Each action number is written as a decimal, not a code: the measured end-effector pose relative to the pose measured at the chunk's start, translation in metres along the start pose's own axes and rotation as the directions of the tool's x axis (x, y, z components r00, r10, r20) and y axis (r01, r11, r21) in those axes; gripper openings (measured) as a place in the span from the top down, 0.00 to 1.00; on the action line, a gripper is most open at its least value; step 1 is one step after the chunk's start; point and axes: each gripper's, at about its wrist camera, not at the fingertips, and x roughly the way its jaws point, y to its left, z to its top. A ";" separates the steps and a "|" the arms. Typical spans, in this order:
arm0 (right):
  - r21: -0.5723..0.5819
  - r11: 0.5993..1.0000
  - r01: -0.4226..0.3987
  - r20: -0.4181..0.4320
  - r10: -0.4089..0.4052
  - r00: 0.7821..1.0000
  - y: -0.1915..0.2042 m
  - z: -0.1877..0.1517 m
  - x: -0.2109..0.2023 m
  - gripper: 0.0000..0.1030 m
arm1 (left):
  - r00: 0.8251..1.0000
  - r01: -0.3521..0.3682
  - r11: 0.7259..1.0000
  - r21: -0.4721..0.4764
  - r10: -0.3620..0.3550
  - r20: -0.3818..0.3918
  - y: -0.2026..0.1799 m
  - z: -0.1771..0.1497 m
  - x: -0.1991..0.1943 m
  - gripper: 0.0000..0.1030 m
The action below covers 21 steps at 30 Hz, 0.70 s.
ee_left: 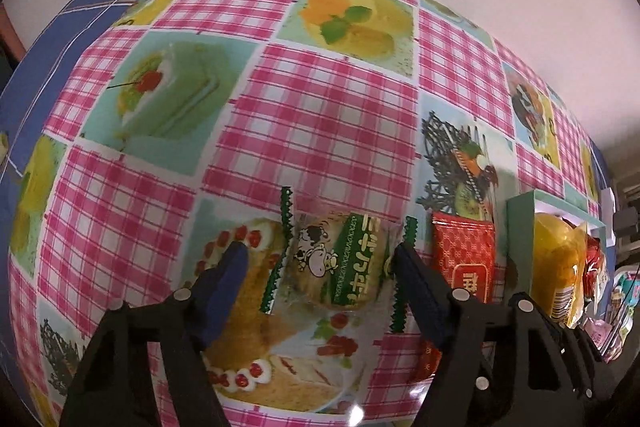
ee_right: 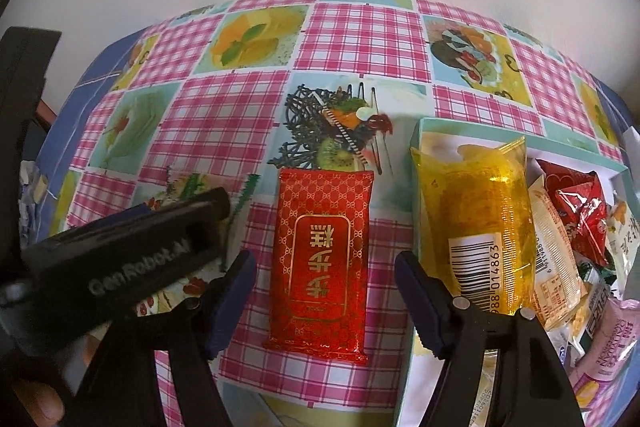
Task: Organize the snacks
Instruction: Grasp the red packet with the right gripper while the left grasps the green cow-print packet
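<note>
Snacks lie on a table [ee_left: 328, 131] covered with a pink checked cloth printed with cakes and fruit. The left hand-held gripper [ee_left: 320, 259] points steeply down at a clear packet with green zigzag ends and a cartoon cow [ee_left: 336, 263], which lies between its 2 blue fingers [ee_left: 224, 283]. The right-side finger stands right at the packet's zigzag end, the left-side one a little off the other end; whether either pad presses on the wrapper I cannot tell, so it looks released around the packet rather than clenched on it.

Just to the right of that gripper, the right hand-held gripper [ee_right: 325, 275] also points down, over a red packet with gold lettering [ee_right: 320, 259]. This packet lies flat on the cloth between the 2 blue fingers [ee_right: 234, 291], with cloth showing on both sides of it, so this gripper stands released and grasps nothing.

To the right of the red packet sits a pale green box [ee_right: 420, 147] holding more snacks: a yellow packet with a barcode [ee_right: 480, 211] along its near wall, then a cream one [ee_right: 552, 247] and red ones [ee_right: 576, 203] further right. In the right wrist view the left gripper's black body shows at the far left.
</note>
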 end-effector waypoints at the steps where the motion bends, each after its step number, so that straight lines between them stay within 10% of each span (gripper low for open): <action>1: -0.003 1.000 0.002 0.000 -0.002 1.000 0.001 0.000 0.000 0.28 | 1.000 -0.005 1.000 -0.003 0.005 0.001 0.007 0.001 -0.001 0.27; 21: -0.067 0.998 0.006 -0.048 -0.010 0.999 0.016 -0.006 0.012 0.33 | 0.994 -0.101 0.992 -0.072 0.098 -0.038 0.061 0.010 -0.010 0.28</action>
